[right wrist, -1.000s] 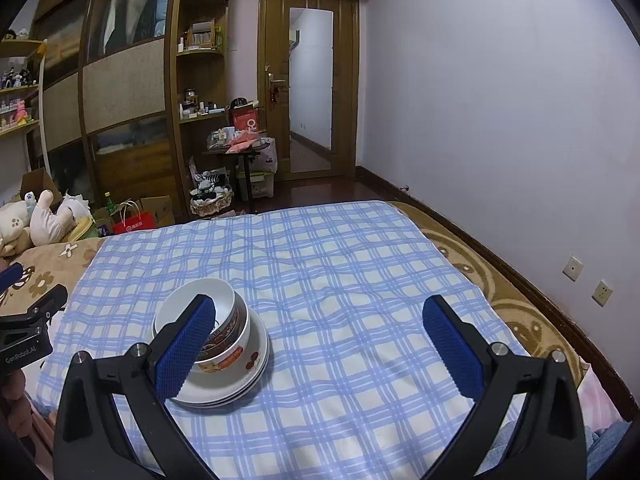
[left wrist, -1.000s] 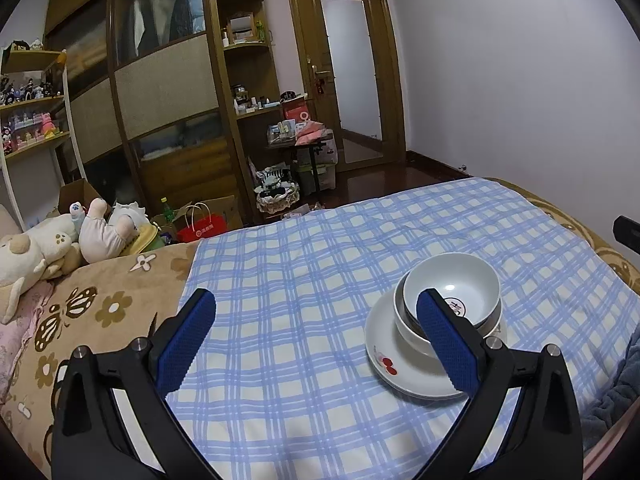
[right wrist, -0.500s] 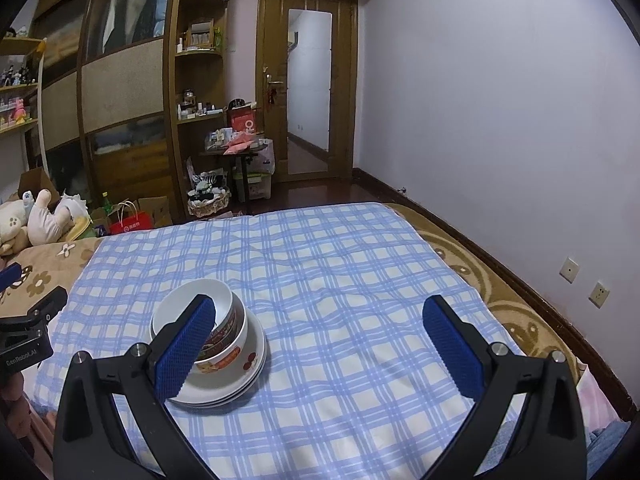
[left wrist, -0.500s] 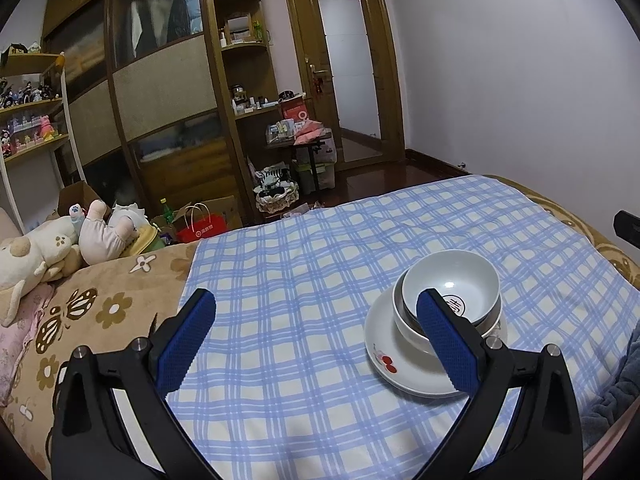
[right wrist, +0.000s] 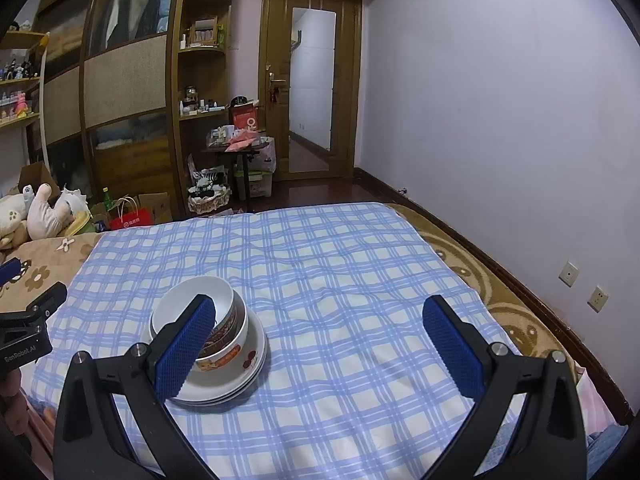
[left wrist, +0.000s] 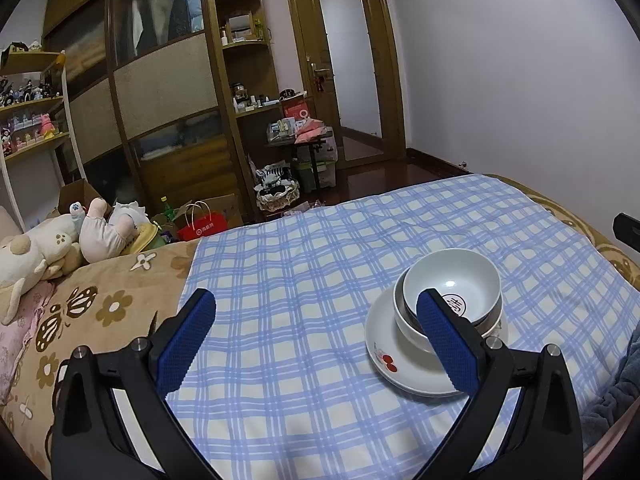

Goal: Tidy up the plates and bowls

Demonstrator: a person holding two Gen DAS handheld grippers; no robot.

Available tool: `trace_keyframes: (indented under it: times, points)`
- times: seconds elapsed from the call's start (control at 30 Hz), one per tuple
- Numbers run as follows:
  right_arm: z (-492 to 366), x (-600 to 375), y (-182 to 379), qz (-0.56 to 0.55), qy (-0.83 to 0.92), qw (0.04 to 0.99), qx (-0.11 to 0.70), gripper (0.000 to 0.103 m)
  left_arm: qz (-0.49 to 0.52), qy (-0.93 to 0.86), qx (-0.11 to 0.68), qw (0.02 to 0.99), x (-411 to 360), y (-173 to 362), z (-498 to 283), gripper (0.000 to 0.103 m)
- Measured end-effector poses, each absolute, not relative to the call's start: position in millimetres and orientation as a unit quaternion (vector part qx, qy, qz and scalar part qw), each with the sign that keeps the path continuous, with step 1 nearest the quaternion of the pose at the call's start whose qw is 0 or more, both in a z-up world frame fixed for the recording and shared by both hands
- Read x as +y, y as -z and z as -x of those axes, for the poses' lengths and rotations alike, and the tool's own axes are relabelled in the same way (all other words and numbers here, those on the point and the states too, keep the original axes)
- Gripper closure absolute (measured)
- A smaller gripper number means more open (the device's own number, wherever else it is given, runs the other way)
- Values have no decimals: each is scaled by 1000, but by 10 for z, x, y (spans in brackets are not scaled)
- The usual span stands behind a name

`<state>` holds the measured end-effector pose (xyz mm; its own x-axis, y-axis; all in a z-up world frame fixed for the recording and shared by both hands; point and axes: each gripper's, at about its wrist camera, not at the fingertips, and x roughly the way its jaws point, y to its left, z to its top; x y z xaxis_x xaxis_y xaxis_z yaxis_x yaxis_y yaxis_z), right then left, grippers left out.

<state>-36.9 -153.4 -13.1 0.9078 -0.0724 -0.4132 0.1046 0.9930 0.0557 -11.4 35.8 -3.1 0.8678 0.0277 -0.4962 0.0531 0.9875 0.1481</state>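
A white bowl [left wrist: 452, 286] sits nested in other bowls on a stack of white plates [left wrist: 394, 364] with red prints, all on the blue checked cloth. In the right wrist view the same bowl [right wrist: 196, 300] tops patterned bowls [right wrist: 228, 344] and the plates [right wrist: 236, 384]. My left gripper [left wrist: 316, 340] is open above the cloth, its right finger in front of the stack. My right gripper [right wrist: 316, 344] is open too, its left finger overlapping the stack, nothing between the fingers.
The blue checked cloth [right wrist: 340, 280] covers a bed with a brown flowered sheet [left wrist: 80, 312]. Plush toys [left wrist: 52, 244] lie at the left. A wardrobe [left wrist: 160, 100], a cluttered small table [left wrist: 300, 136] and a door [right wrist: 312, 92] stand beyond the bed. The left gripper's body [right wrist: 28, 328] shows at the left edge.
Both views have shifted slightly, with the stack of dishes a little higher in frame. Both grippers stay open and the dishes have not moved.
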Motion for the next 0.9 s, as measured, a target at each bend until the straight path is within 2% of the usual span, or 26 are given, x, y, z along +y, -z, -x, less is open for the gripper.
trace_keyframes:
  times: [0.9]
  points:
    - [359,-1547,146,-35,47,975,216,0,-81,18,248,965,341,45,147,4]
